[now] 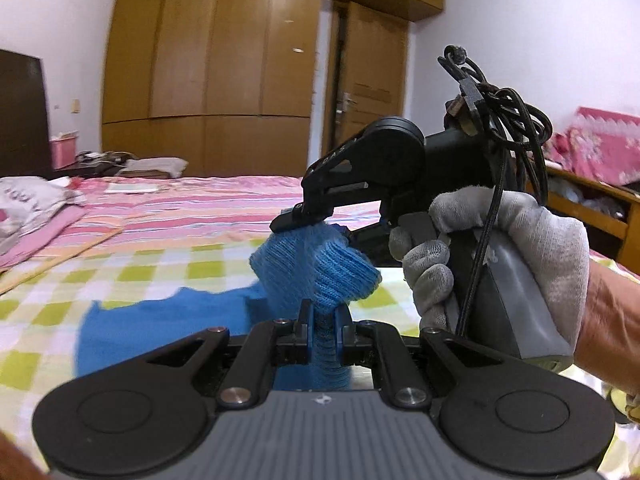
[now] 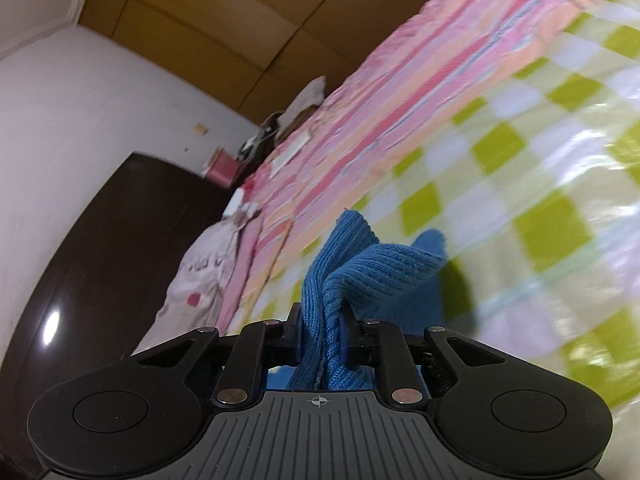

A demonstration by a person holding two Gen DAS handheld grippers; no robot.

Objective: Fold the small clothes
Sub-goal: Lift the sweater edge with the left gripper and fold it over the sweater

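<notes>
- Bed [image 1: 168, 256] under a checked cover carries the work; most of the blue knit [image 1: 160, 320] lies on it, one end lifted clear.
- Left gripper [image 1: 322, 326] is pinching a bunched fold of the knit.
- Right gripper [image 2: 322, 330] pinches another bunch of it, seen in the left view just above the left one.
- To fold well, I'd keep both ends level and taut, carry them over together, and lay edge on edge before letting go.
</notes>
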